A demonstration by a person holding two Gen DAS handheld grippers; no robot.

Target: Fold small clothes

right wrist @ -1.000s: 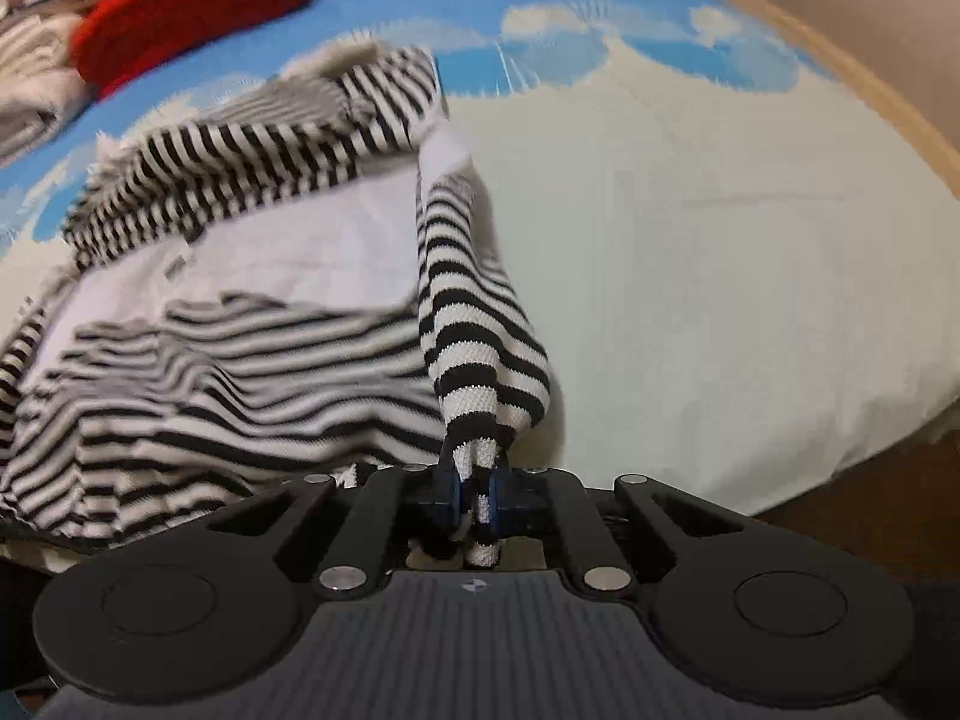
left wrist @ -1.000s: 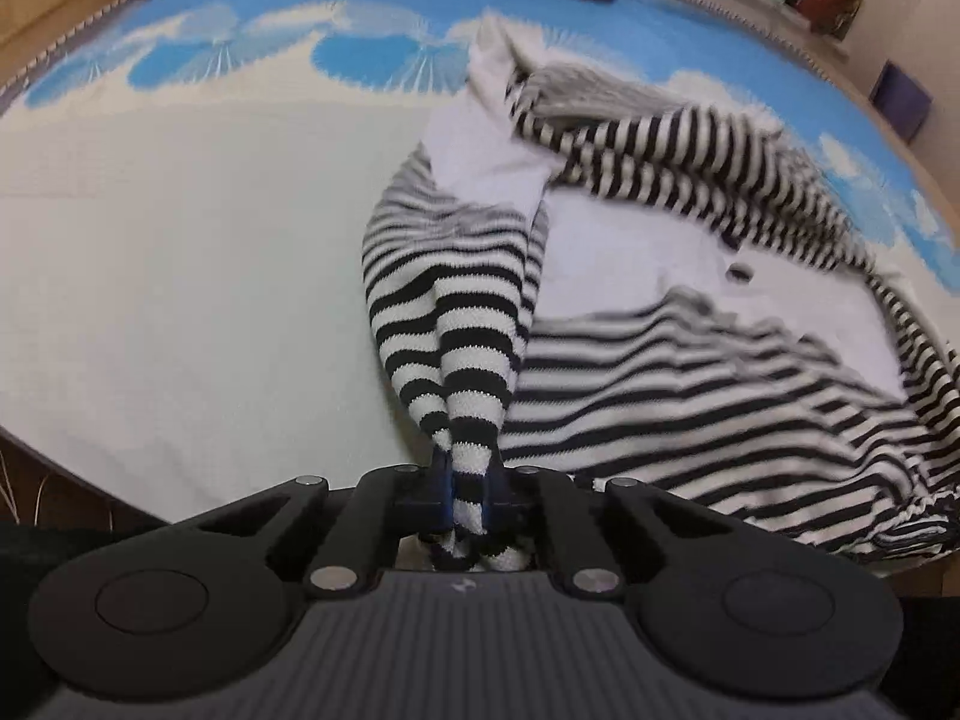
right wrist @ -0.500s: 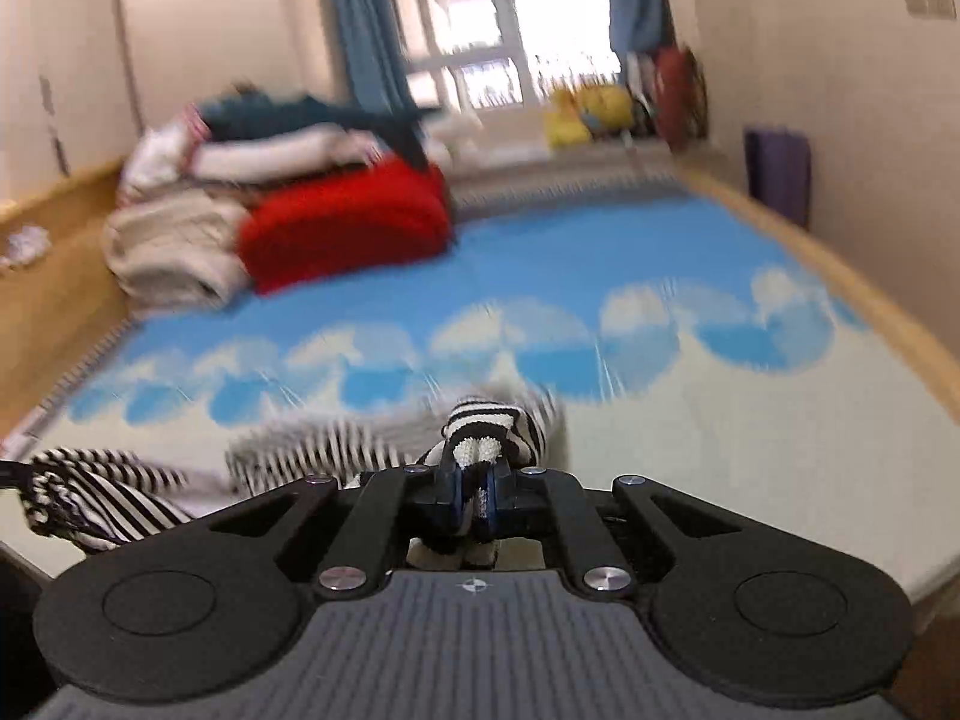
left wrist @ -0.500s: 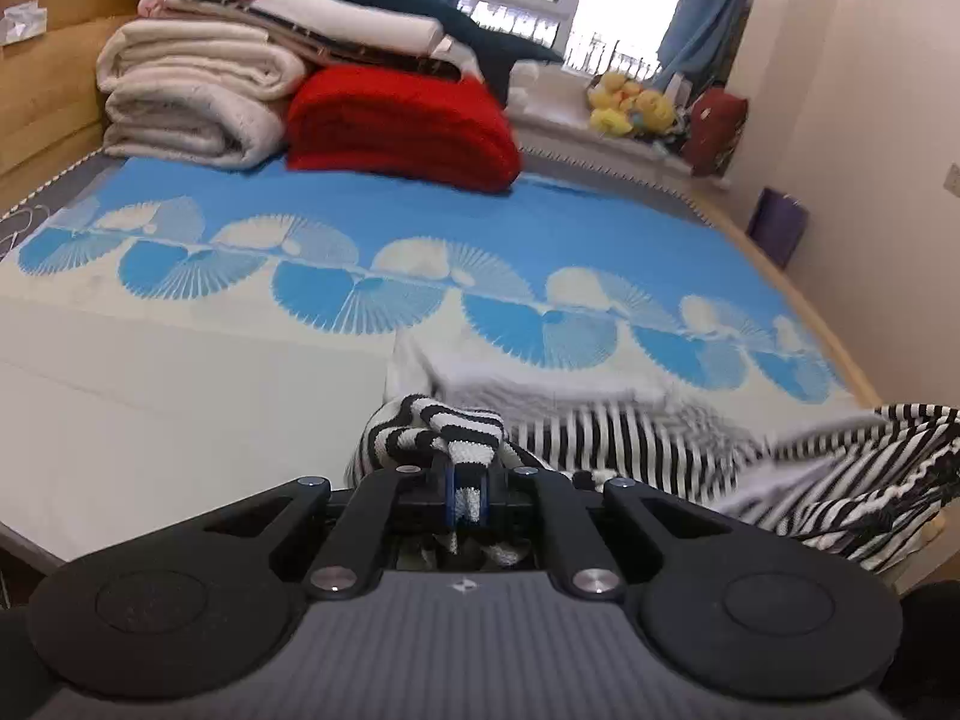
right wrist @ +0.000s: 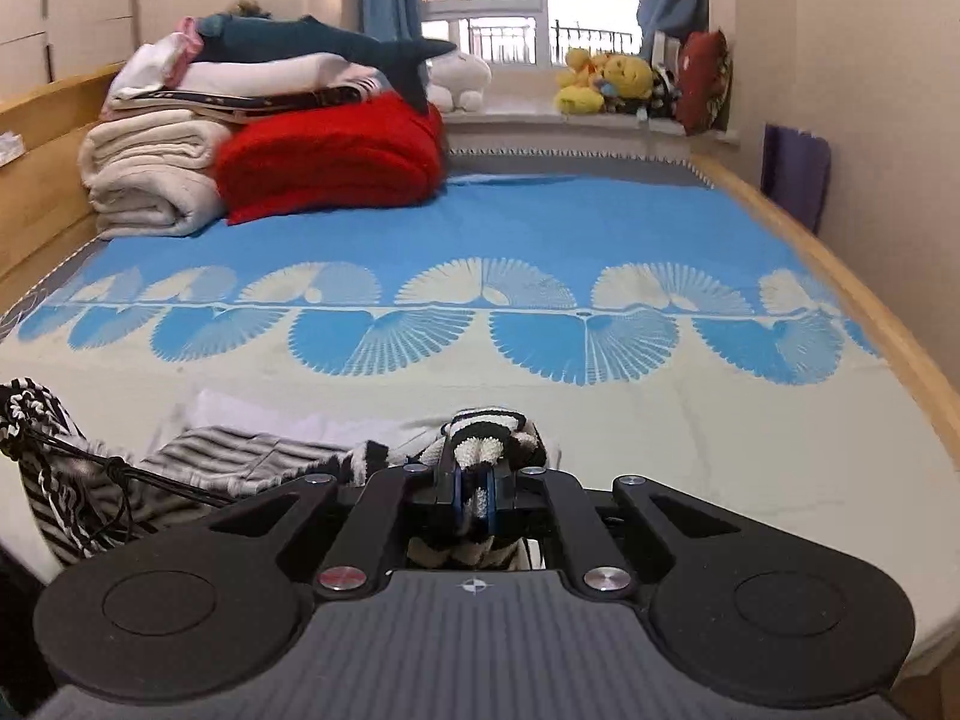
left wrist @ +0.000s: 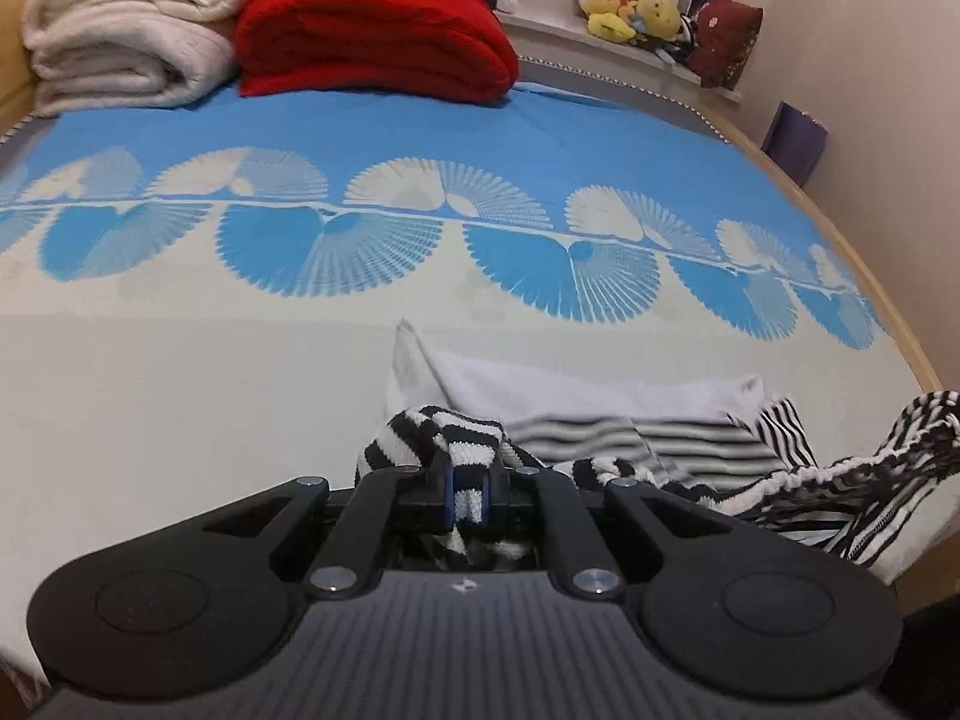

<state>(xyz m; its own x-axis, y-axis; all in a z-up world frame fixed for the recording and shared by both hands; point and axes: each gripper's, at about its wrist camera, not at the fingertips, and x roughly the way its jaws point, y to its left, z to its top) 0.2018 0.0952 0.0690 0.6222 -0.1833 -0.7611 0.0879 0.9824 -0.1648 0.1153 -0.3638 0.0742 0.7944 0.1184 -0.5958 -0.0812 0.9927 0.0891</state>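
A small black-and-white striped knit garment with a white inner side lies bunched on the near part of the bed. My left gripper is shut on one striped edge of it. My right gripper is shut on another striped edge, and the rest of the garment trails to its left. The garment stretches between the two grippers and hangs partly over the bed's front edge.
The bed sheet is blue and cream with a fan pattern. Folded white blankets and a red blanket are stacked at the far left. Plush toys sit on the windowsill. A wooden bed rim and wall run along the right.
Both grippers have tilted up from looking down on the spread garment to looking level across the bed, still holding its striped edges. The garment has bunched up near the front edge.
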